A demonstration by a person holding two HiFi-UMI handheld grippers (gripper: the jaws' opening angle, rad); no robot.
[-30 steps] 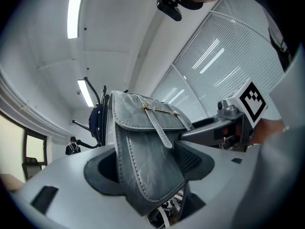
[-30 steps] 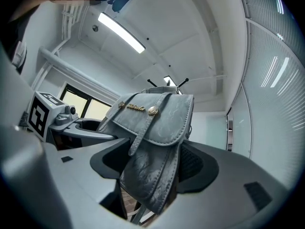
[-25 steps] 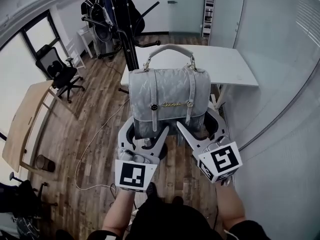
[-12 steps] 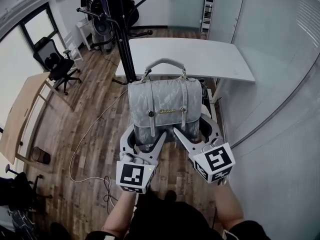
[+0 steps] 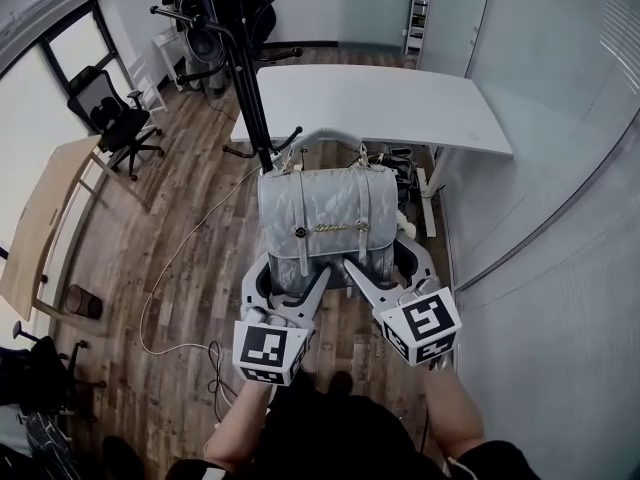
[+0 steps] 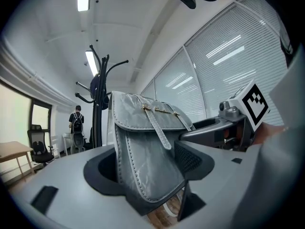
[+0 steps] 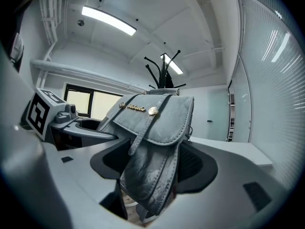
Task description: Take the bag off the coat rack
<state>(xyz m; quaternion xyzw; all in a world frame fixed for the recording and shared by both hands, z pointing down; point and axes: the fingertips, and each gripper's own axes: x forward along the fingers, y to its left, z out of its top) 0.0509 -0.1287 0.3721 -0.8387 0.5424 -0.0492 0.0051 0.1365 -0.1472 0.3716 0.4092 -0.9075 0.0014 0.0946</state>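
Note:
A grey quilted bag (image 5: 328,218) with gold clasps and two straps hangs upright between my two grippers, away from the black coat rack (image 5: 245,78). My left gripper (image 5: 295,270) is shut on the bag's lower left side, and my right gripper (image 5: 385,260) is shut on its lower right side. In the left gripper view the bag (image 6: 143,147) fills the gap of the left gripper (image 6: 147,173), with the coat rack (image 6: 97,104) behind it. In the right gripper view the bag (image 7: 152,147) sits pinched in the right gripper (image 7: 152,178). The handle lies folded behind the top.
A white table (image 5: 400,98) stands just beyond the bag, with a glass wall (image 5: 560,168) to the right. An office chair (image 5: 115,123) and a wooden desk (image 5: 35,238) stand at left. A cable (image 5: 175,298) trails over the wood floor. A person (image 6: 76,128) stands far off.
Both grippers and the bag have sunk lower, clear of the coat rack. The handle, upright a second ago, has dropped behind the bag's top.

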